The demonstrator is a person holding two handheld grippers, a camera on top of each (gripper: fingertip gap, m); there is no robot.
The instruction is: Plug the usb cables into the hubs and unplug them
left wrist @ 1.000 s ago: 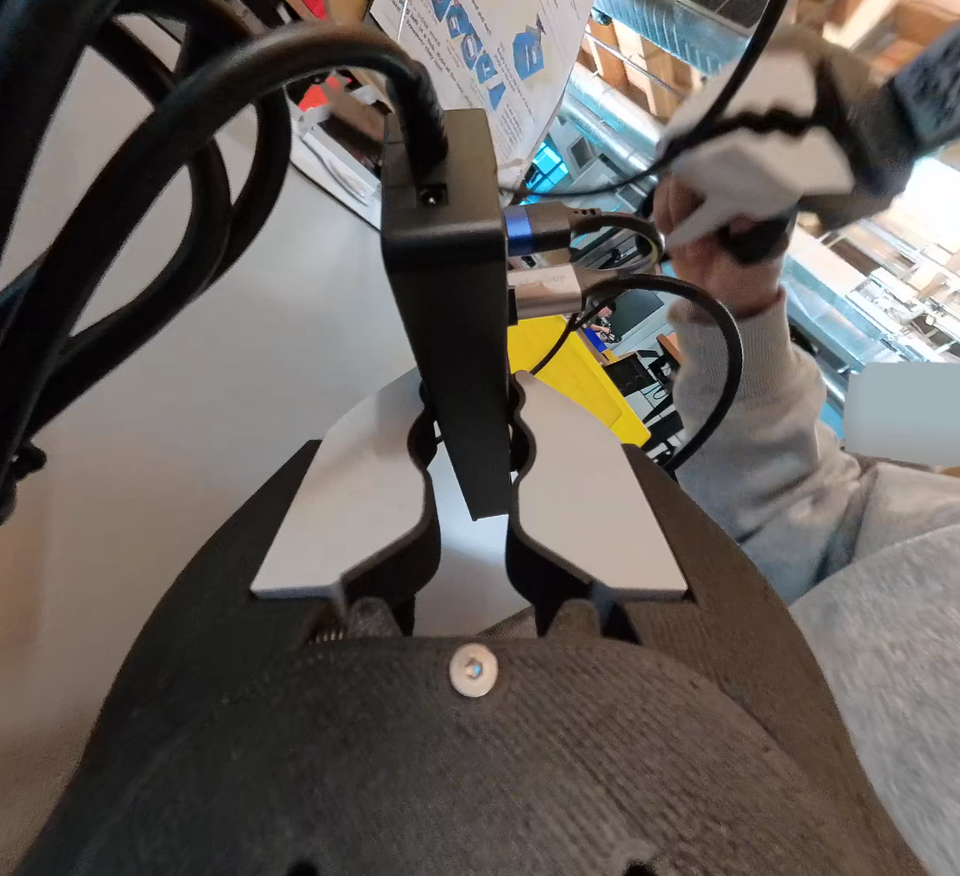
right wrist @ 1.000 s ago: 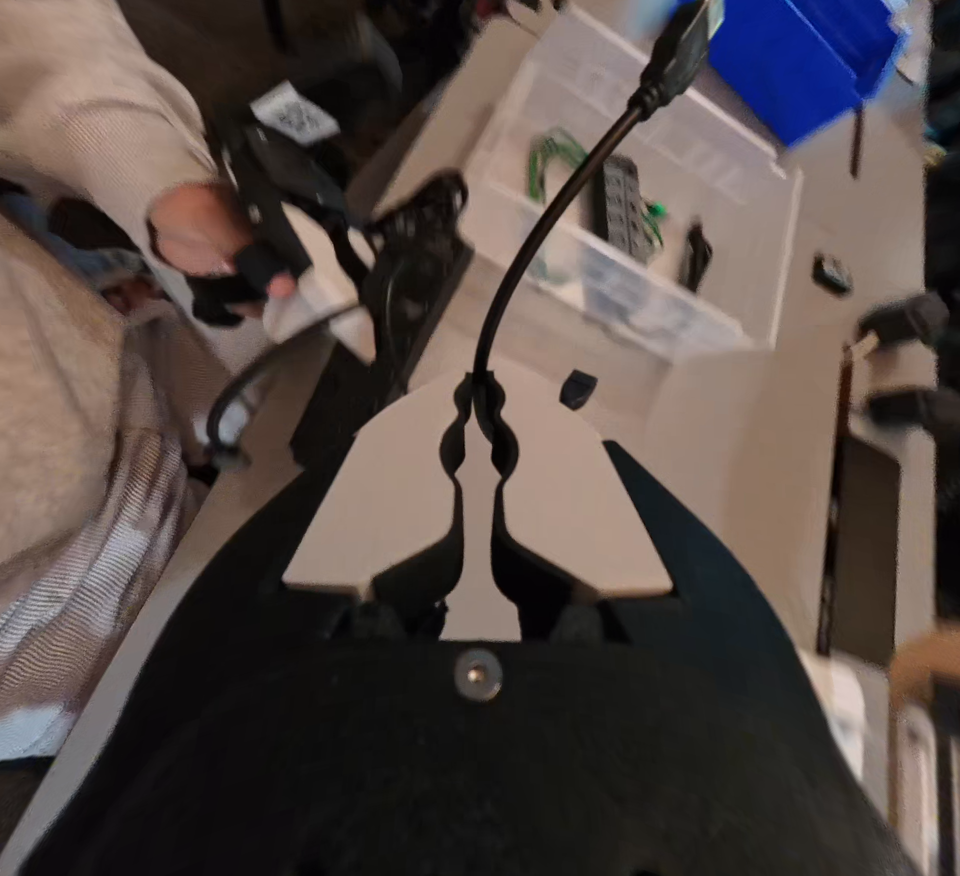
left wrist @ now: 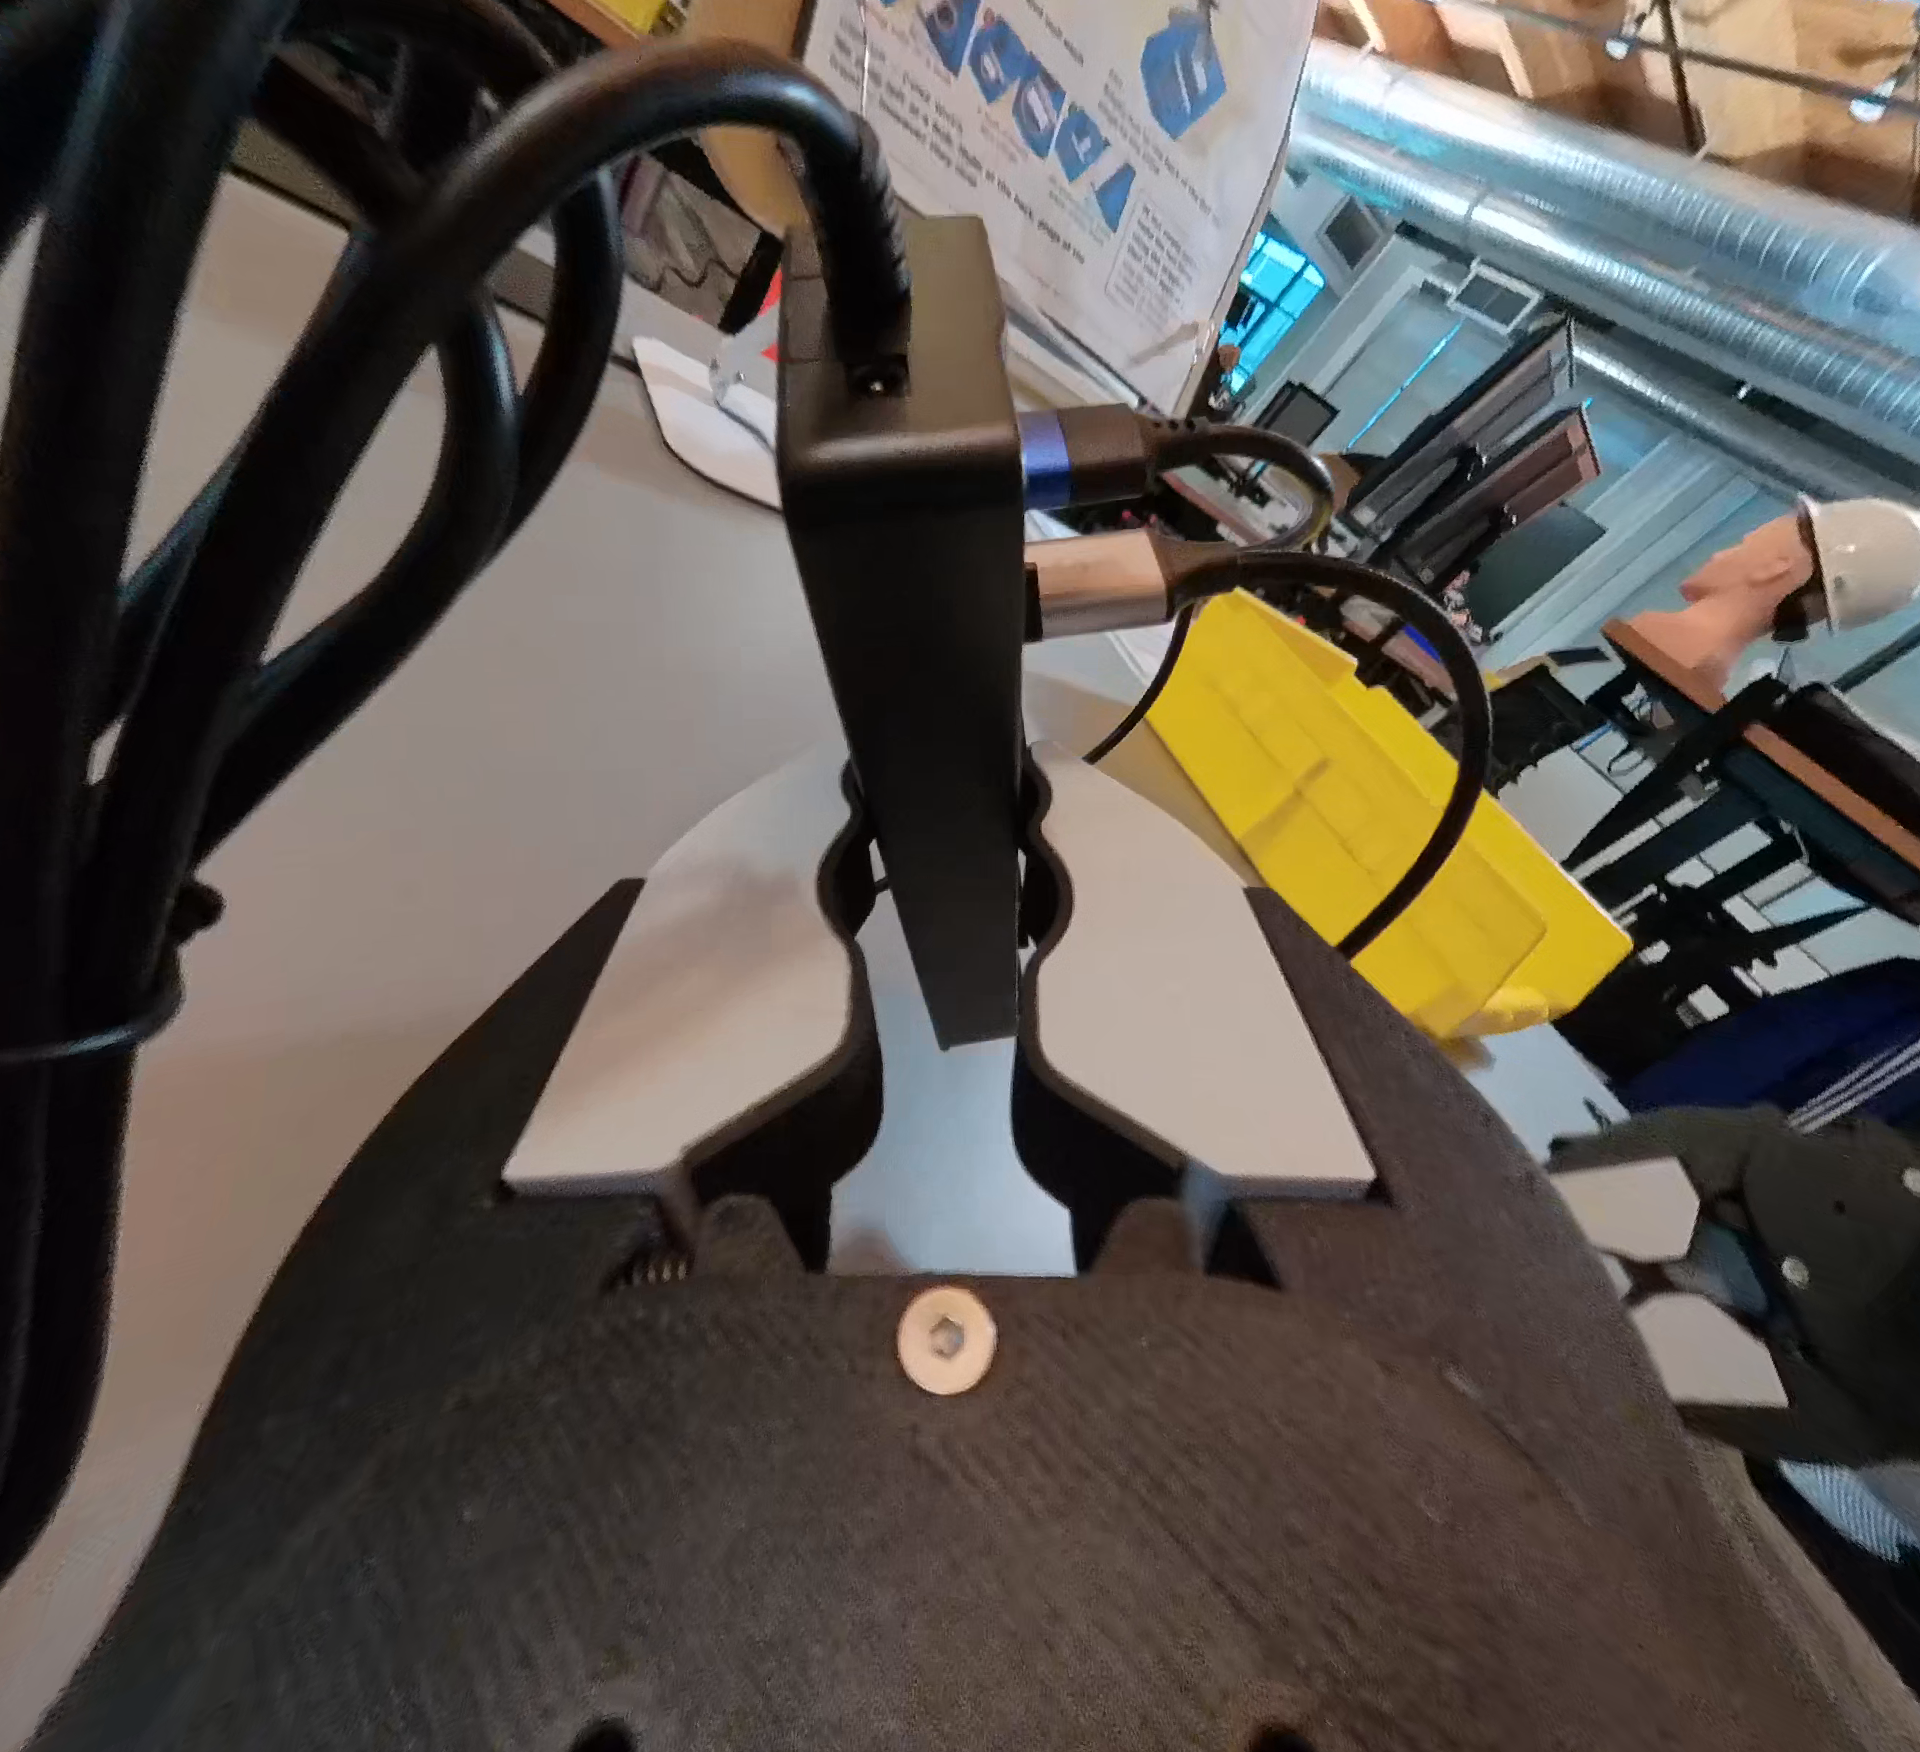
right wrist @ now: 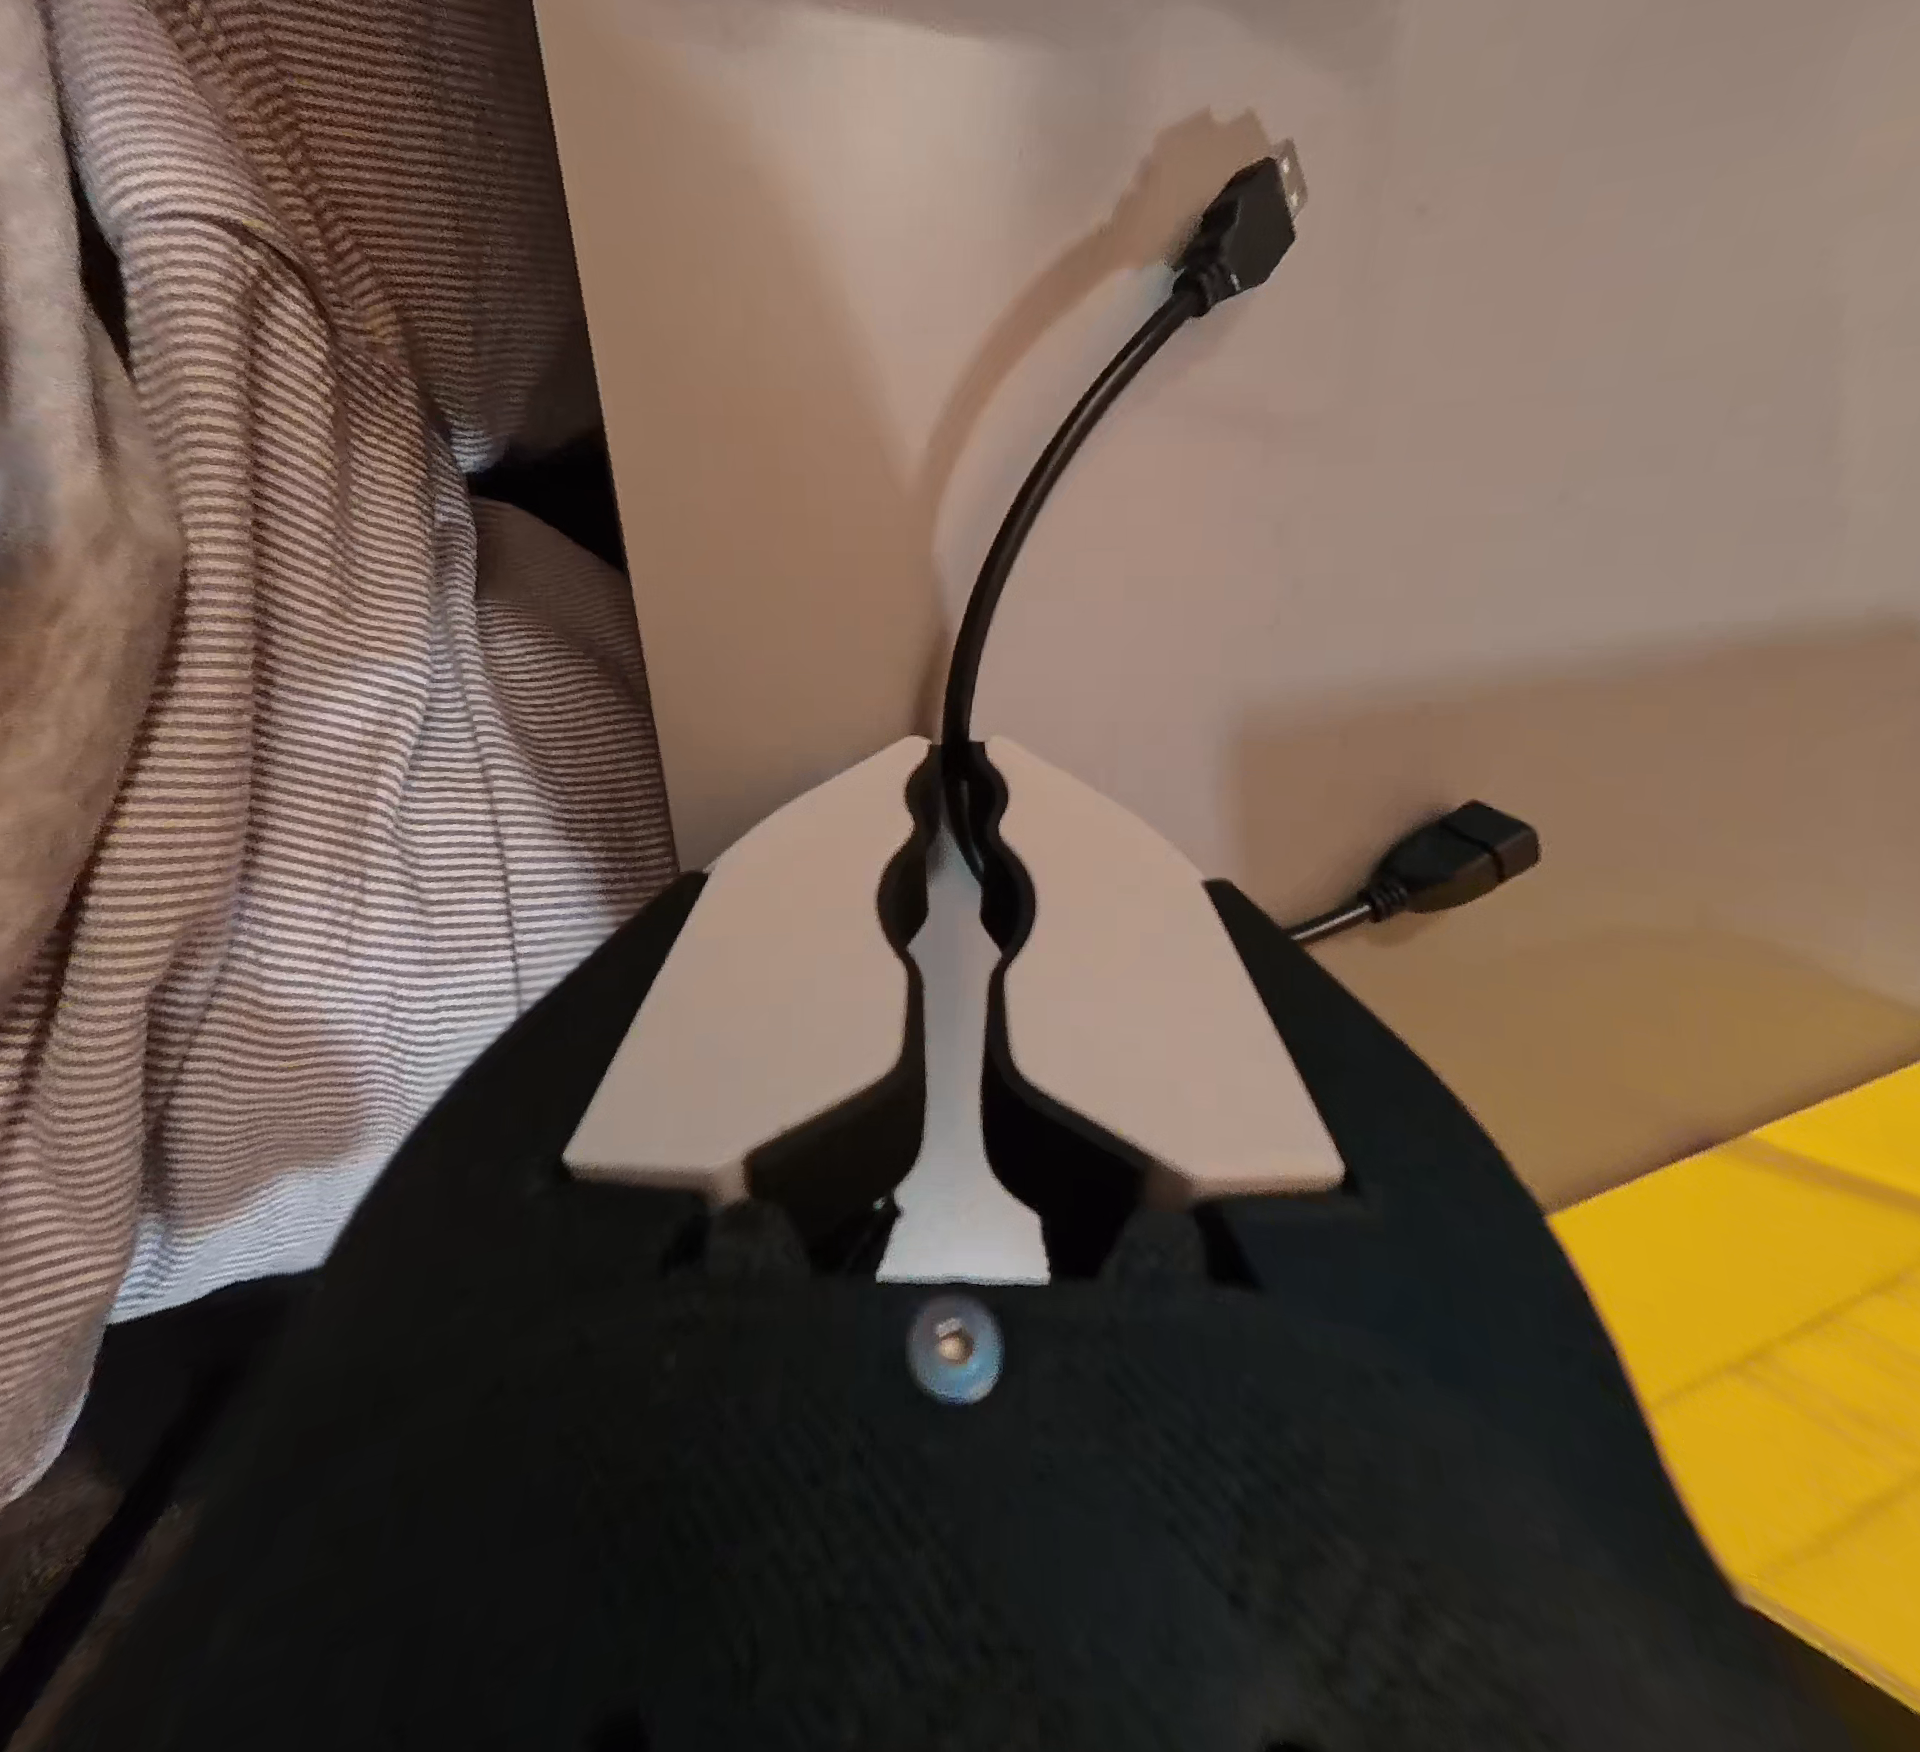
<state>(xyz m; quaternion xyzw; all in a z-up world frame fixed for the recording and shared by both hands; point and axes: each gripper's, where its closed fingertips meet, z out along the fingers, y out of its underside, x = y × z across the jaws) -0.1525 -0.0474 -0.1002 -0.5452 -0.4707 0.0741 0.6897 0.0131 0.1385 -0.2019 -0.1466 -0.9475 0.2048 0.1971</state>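
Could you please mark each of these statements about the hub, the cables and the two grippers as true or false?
1. The left gripper holds the black hub upright in its jaws. True.
2. No plugs are seated in the hub's side. False: two are, a blue-banded plug above a silver plug.
3. The right gripper is shut on a thin black cable. True.
4. That cable's free plug is inserted in the hub. False: it hangs free over the table.
5. A yellow bin lies behind the hub. True.
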